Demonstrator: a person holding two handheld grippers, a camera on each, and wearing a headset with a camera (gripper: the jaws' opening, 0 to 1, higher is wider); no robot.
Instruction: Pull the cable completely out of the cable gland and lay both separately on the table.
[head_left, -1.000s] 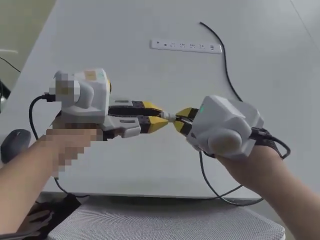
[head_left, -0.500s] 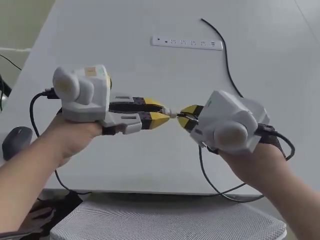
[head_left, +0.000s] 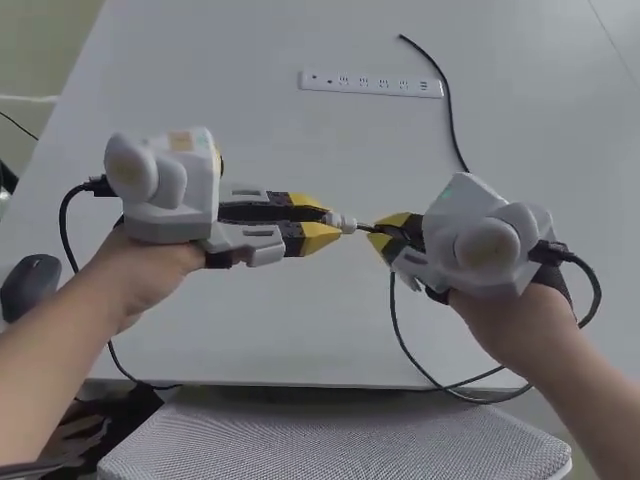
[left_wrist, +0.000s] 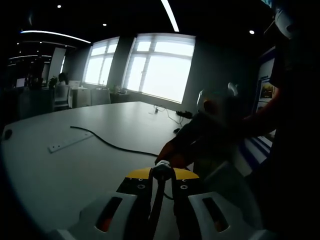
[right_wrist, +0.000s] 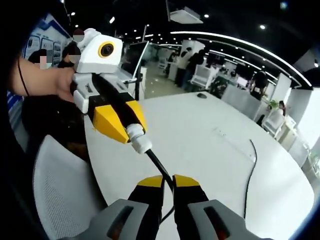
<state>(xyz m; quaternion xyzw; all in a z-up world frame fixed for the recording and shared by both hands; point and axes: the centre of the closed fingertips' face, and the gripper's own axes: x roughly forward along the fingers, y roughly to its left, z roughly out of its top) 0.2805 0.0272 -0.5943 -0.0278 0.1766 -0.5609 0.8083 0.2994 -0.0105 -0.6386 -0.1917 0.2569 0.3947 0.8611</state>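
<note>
Head view: tug above grey table (head_left: 250, 130).
Left gripper (head_left: 322, 226) clamped on white plastic cable gland (head_left: 343, 223) at 9 o'clock, right gripper (head_left: 383, 233) pinching thin black cable (head_left: 366, 228) at 3; possible slip from skewed pull.

Jaws clamping cable gland (left_wrist: 162, 171), table (left_wrist: 75, 170) beyond

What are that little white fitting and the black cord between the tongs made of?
The cable gland looks like white moulded plastic, matte, with stepped rings along its body; possibly nylon, though the look alone cannot settle that. The cable seems to have a black rubbery or PVC jacket, smooth and even in colour.
</note>
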